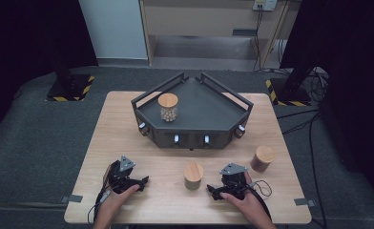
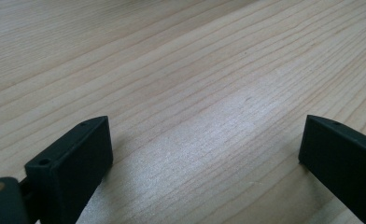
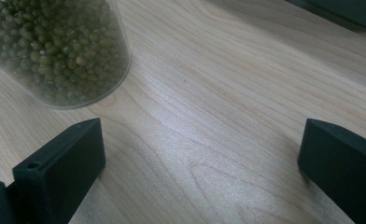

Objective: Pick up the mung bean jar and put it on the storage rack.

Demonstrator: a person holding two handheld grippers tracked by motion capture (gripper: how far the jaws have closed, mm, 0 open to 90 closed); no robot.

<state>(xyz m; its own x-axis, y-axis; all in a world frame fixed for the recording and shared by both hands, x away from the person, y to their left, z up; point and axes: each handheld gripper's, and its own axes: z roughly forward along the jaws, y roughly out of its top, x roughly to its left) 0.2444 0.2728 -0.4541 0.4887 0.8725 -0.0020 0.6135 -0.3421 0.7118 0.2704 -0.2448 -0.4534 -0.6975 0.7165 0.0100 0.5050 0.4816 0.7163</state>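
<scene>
Three wooden-lidded glass jars are in view. One with pale round contents [image 1: 168, 107] stands on the dark tray [image 1: 209, 102] at the table's back. A jar of green beans [image 1: 193, 175] [image 3: 59, 51] stands near the front middle, and a brown-filled jar [image 1: 262, 158] stands at the right. My left gripper [image 1: 140, 182] [image 2: 204, 154] rests open on the table left of the green-bean jar, with bare wood between its jaws. My right gripper [image 1: 213, 192] [image 3: 202, 158] rests open just right of that jar, which sits beyond its left jaw, untouched.
The dark angular tray has railings and small knobs along its front wall [image 1: 191, 138]. The wooden table [image 1: 128, 124] has bare surface on the left and along the front edge. Cables trail from both grippers; dark stands flank the table on the floor.
</scene>
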